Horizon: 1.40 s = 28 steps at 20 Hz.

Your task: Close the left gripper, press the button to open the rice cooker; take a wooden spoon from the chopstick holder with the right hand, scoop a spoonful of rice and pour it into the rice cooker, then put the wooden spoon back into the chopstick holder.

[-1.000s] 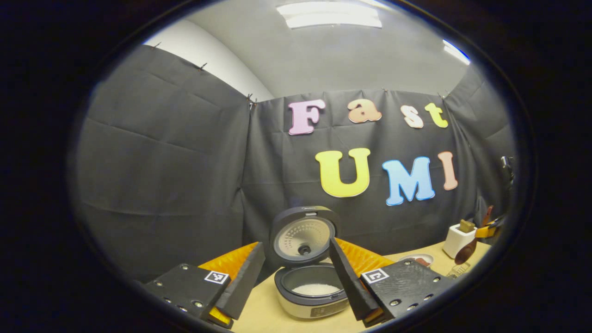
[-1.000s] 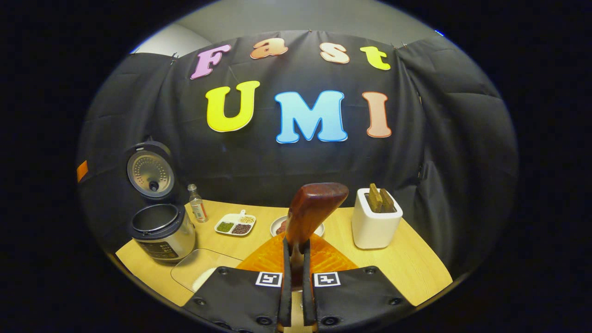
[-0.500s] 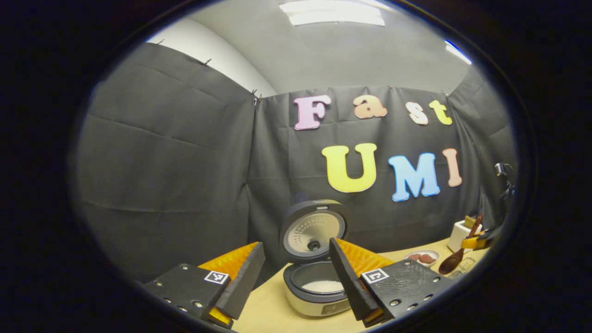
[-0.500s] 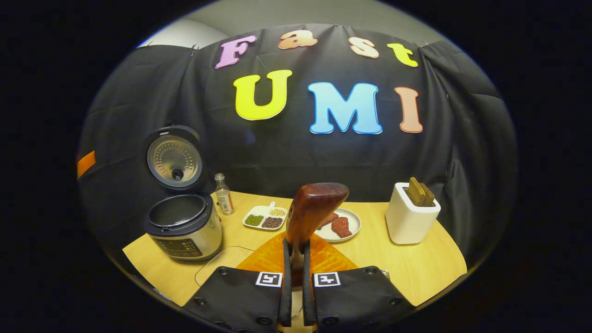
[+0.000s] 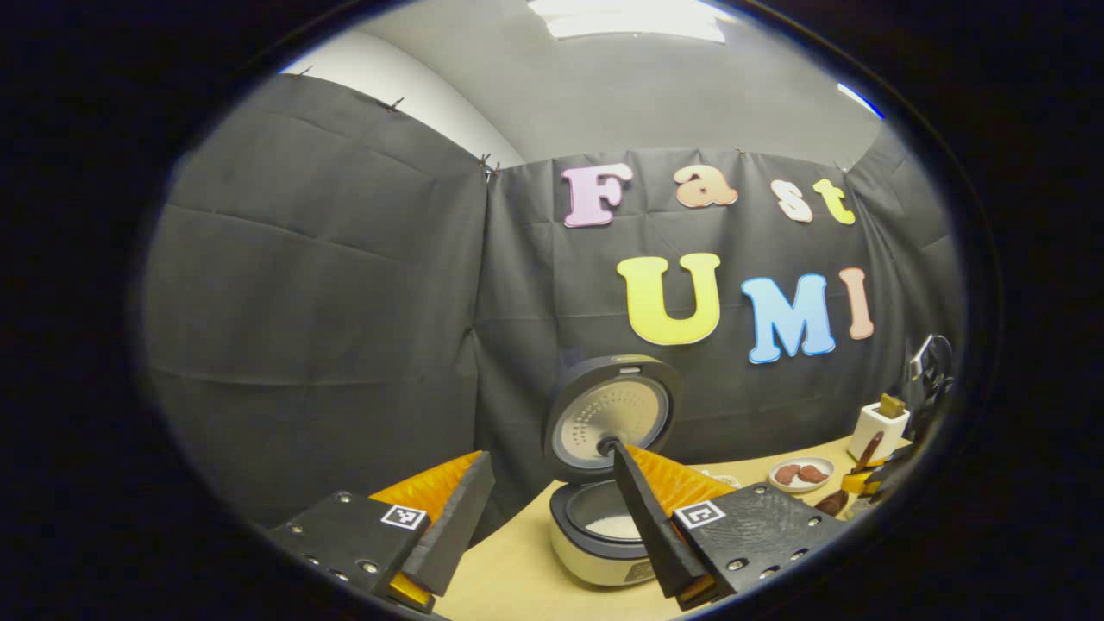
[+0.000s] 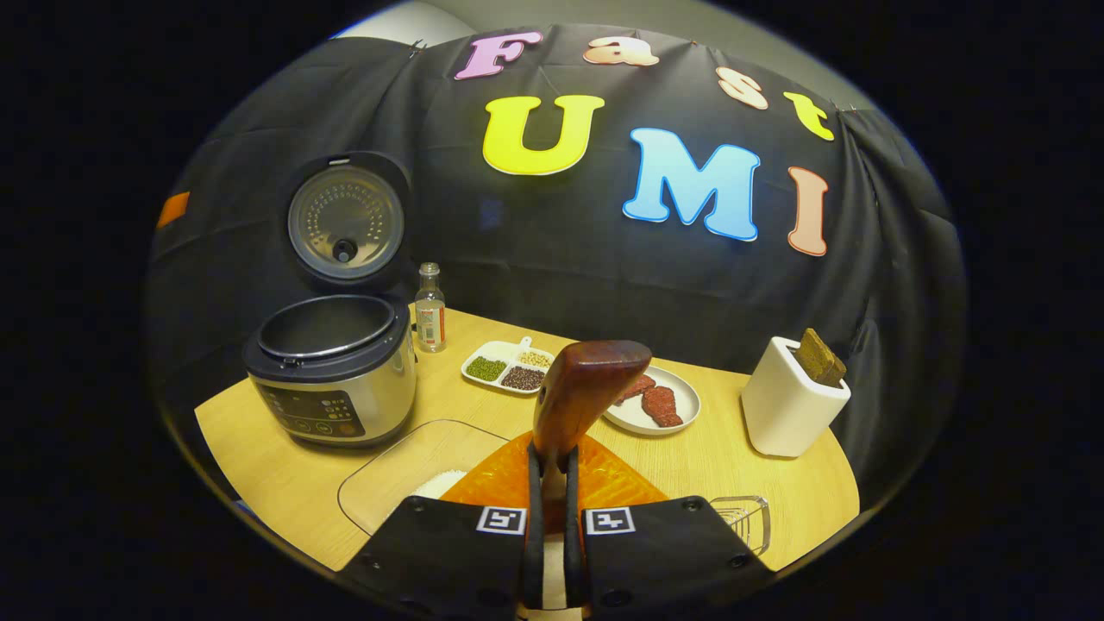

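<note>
Standing open with rice inside, the rice cooker [image 5: 608, 517] is awaiting nothing further; right tongs [image 6: 552, 483] are clenching the wooden spoon [image 6: 582, 392], return to the chopstick holder [image 6: 793, 405] pending, left tongs [image 5: 552, 517] released.

Your light comes from ceiling panels [image 5: 634, 17] at twelve o'clock in the left gripper view; they blow out to white with no detail. The booth stays dim, and the dark cloth swallows most of it. The table [image 6: 759, 483] in the right gripper view is evenly lit, warm, with soft shadows close under the cooker [image 6: 332, 375] and holder [image 6: 789, 410]. A mild sheen sits on the cooker's steel wall. Both views bend hard toward the rims, curving straight edges. At four o'clock in the left gripper view, things shrink and smear. Centres look sharp.
</note>
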Tool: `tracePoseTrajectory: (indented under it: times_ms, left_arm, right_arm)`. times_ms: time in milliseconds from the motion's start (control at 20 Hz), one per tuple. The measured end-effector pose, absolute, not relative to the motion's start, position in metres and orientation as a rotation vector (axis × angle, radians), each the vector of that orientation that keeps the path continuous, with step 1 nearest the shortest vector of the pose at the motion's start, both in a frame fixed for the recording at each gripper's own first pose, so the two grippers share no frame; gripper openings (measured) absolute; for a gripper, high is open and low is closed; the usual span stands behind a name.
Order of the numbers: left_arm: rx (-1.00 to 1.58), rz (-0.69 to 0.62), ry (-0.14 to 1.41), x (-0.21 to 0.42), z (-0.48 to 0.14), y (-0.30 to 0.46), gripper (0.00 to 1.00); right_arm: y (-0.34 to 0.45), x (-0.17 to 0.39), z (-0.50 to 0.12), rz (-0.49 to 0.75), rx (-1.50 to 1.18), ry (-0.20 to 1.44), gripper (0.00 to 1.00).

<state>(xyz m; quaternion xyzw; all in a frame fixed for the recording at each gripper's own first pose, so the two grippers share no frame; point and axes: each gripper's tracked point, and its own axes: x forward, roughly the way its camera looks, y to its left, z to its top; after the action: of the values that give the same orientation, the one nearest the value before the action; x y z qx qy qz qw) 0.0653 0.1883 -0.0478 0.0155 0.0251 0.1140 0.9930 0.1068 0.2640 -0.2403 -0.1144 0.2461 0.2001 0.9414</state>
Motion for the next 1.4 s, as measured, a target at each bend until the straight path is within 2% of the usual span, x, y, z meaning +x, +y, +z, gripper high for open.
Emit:
tracePoseTrajectory:
  times_ms: [250, 600, 1000, 1400]
  left_arm:
    - [0.028, 0.239, 0.069, 0.071, -0.057, 0.2, 0.87]
    - [0.024, 0.239, 0.07, 0.075, -0.059, 0.2, 0.88]
    - [0.027, 0.226, 0.066, 0.074, -0.055, 0.186, 0.87]
    - [0.041, 0.214, 0.047, 0.071, -0.041, 0.18, 0.87]
  right_arm:
    - [0.274, 0.106, -0.27, 0.417, -0.298, 0.526, 0.11]
    - [0.291, 0.095, -0.279, 0.466, -0.27, 0.542, 0.11]
    - [0.314, 0.068, -0.281, 0.55, 0.005, 0.676, 0.11]
    - [0.297, 0.072, -0.292, 0.449, 0.394, 0.841, 0.11]
